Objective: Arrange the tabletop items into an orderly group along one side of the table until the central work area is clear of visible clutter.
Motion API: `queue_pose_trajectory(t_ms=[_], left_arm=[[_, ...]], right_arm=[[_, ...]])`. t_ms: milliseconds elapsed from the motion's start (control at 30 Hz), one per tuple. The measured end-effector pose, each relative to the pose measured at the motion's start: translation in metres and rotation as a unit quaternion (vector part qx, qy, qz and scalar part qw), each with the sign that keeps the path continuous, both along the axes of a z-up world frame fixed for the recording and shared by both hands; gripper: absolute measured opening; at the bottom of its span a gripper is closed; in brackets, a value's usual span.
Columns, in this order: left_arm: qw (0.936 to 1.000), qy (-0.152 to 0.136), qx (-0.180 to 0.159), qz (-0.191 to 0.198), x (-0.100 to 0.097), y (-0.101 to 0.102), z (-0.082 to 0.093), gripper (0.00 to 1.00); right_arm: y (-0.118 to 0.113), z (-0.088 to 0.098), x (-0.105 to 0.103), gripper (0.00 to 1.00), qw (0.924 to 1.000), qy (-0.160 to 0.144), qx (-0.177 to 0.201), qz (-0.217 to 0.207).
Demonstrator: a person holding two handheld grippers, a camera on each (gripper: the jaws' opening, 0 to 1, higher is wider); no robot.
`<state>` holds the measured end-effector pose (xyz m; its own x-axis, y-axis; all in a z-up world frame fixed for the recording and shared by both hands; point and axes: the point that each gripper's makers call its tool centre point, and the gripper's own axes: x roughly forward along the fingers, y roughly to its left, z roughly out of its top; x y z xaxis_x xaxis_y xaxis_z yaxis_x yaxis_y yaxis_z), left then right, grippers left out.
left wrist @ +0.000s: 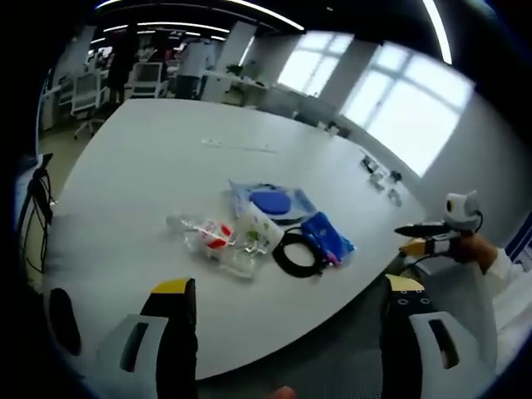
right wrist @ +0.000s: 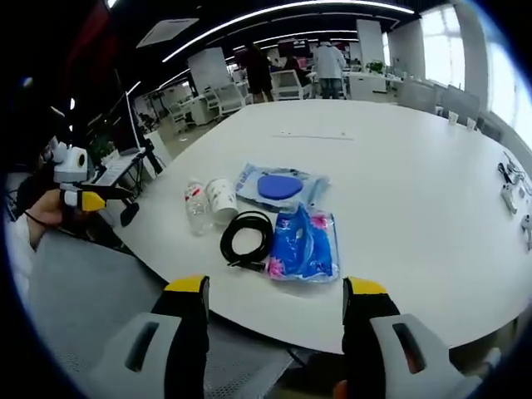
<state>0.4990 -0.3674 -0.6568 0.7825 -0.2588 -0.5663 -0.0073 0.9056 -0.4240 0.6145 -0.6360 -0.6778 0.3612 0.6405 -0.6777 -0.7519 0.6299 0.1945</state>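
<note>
clear bottle (right wrist: 195,205) lies beside white cup (right wrist: 221,199).

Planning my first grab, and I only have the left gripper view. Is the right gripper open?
Observer: Yes. The right gripper has its fingers apart with nothing between them.
Operator: Is the cable tangled up?
Observer: No. The cable is a neat coil right beside the pouch. I can't tell if they touch.
Operator: Where's my gripper from there?
Observer: The left gripper is off the table, beyond its edge, held in a hand.
</note>
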Motion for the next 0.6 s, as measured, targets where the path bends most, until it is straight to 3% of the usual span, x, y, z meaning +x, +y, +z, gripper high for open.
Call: queue_pose_trajectory(t_ms=[333,600], left_arm=[[0.9998,0.001,-0.003,0.02,0.002,-0.005,0.002,0.88],[0.9986,0.012,-0.005,0.05,-0.011,-0.003,-0.002,0.88]], right_arm=[[0.02,0.008,0.006,0.62,0.9988,-0.004,-0.005,0.049],[0.047,0.003,0.013,0.62,0.9956,0.003,-0.005,0.094]])
